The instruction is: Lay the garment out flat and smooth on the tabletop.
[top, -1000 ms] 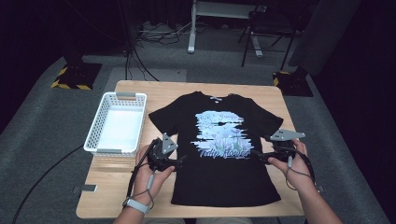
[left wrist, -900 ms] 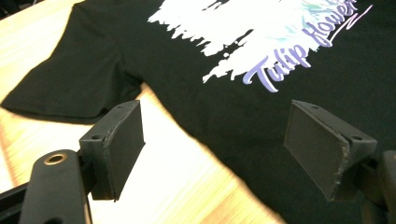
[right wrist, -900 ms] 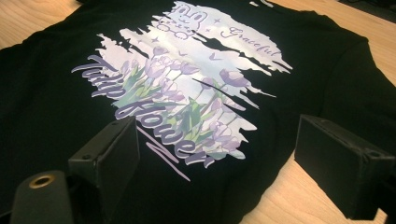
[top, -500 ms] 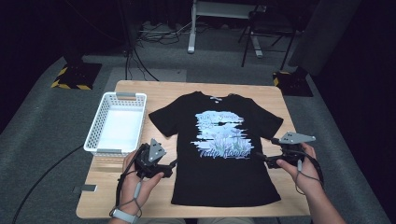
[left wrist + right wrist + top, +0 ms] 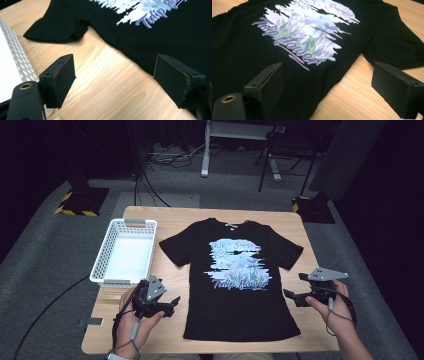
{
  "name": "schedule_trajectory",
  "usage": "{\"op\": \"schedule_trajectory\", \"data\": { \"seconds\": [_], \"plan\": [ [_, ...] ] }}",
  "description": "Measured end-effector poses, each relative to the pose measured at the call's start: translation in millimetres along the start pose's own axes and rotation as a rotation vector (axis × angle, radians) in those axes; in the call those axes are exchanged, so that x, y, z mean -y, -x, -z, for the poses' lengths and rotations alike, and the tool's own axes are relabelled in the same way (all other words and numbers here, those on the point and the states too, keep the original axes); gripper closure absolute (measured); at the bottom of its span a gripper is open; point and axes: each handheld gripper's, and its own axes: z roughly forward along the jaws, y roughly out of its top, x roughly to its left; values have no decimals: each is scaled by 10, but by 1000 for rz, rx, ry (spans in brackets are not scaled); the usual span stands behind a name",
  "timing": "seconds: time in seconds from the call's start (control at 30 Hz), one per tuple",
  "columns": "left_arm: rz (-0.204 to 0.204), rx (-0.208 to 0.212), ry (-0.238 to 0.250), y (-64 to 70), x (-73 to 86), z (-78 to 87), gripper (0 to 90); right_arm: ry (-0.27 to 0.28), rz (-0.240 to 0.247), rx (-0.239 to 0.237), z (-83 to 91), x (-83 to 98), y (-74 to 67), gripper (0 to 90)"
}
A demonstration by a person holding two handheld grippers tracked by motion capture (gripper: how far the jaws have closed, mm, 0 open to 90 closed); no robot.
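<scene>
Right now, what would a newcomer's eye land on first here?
The black T-shirt with its pale flower print, spread flat mid-table. Then the white basket on the table's left side, and the left gripper and right gripper, jaws open, flanking the shirt's lower edges.

Dim dark room, grey carpet floor (image 5: pixel 45 250), wooden table (image 5: pixel 280 217), yellow-black hazard-striped blocks (image 5: pixel 75 210), cables, metal stand legs (image 5: pixel 205 165)
</scene>
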Motion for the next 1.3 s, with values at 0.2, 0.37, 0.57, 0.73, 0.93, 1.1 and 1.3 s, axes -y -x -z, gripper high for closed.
{"op": "schedule_trajectory", "data": {
  "seconds": [0.2,0.37,0.57,0.73,0.93,1.1,1.3],
  "plan": [
    [2,-1,-3,-8,19,1,170,-5,-4,2,18,38,19,112],
    [24,-23,-26,-117,245,30,170,-17,-36,32,95,220,139,115],
    [27,-24,-39,-160,336,51,169,-28,-50,49,132,364,206,115],
    [35,-34,-49,-195,418,62,169,-34,-65,58,173,464,249,115],
    [52,-38,-71,-251,532,64,169,-46,-81,65,208,584,307,113],
    [73,-46,-91,-301,612,64,168,-53,-94,72,222,715,364,112],
    [108,-38,-110,-345,732,55,166,-77,-115,84,219,878,420,111]
  ]
}}
